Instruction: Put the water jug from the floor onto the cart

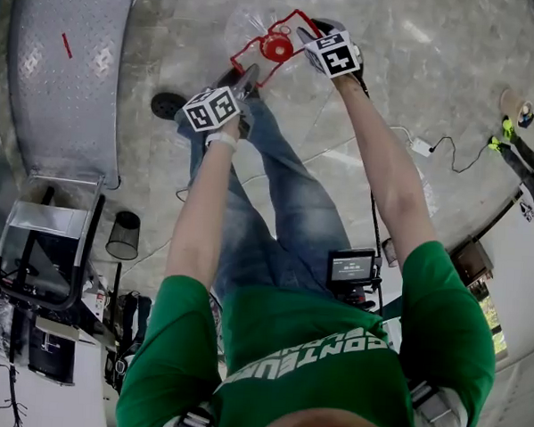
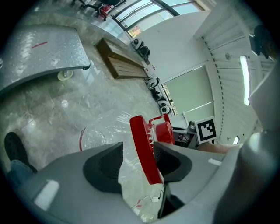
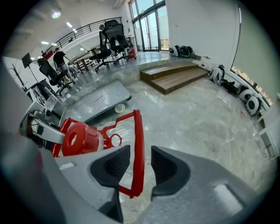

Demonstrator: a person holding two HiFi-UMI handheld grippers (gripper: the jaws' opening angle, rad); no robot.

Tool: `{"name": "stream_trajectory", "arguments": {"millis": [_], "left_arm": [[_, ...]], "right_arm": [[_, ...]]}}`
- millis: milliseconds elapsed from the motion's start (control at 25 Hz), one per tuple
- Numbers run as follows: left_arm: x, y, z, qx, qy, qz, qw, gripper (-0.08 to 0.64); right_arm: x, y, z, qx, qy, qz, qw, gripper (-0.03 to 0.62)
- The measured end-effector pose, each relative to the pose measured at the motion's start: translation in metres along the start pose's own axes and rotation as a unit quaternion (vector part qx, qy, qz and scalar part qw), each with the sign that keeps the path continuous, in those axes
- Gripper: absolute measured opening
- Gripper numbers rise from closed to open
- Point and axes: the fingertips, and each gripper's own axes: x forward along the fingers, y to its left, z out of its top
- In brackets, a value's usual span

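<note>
A clear water jug (image 1: 256, 22) with a red cap (image 1: 277, 47) and a red handle frame (image 1: 295, 20) stands on the floor in front of my feet. My left gripper (image 1: 247, 77) is open, with one red bar (image 2: 144, 151) of the frame between its pads and a gap on the left side. My right gripper (image 1: 305, 32) is also open, astride the opposite bar (image 3: 138, 144), which hangs loose between the pads. The cap (image 3: 81, 139) shows left of that bar. The grey checker-plate cart (image 1: 69, 73) lies at the upper left, beside the jug.
The cart's push handle (image 1: 51, 241) and a black mesh bin (image 1: 123, 234) sit at the left. A white power strip with cable (image 1: 422, 147) lies on the floor to the right. A wooden step platform (image 3: 175, 76) and office chairs (image 3: 109, 41) stand farther off.
</note>
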Motion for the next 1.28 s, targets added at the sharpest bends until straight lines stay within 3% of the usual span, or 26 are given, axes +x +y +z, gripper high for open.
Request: {"name": "stream_trajectory", "arguments": {"millis": [80,160,320,760,1080,1280], "left_arm": [[0.002,-0.003,0.004,0.000,-0.005,-0.011,0.9999,0.173],[0.003,-0.008,0.006,-0.013,-0.005,-0.028,0.9995,0.110],[0.003,-0.017,0.008,-0.054,-0.008,-0.057,0.9969,0.083],[-0.026,-0.023,0.005,-0.023,-0.008,-0.068,0.9974,0.080],[-0.080,-0.026,0.018,-0.037,-0.063,-0.083,0.9939,0.080],[-0.117,-0.033,0.037,-0.050,-0.119,-0.105,0.9861,0.081]], "right_arm": [[-0.001,-0.001,0.004,0.012,-0.010,0.003,1.000,0.130],[-0.003,-0.003,0.006,0.022,-0.015,0.005,1.000,0.006],[-0.008,0.000,-0.001,0.032,-0.009,0.017,0.999,0.005],[-0.035,0.039,-0.022,0.094,-0.028,0.034,0.995,0.009],[-0.054,0.081,0.011,0.047,-0.040,0.063,0.996,0.011],[-0.063,0.106,0.047,0.006,-0.049,0.086,0.995,0.011]]}}
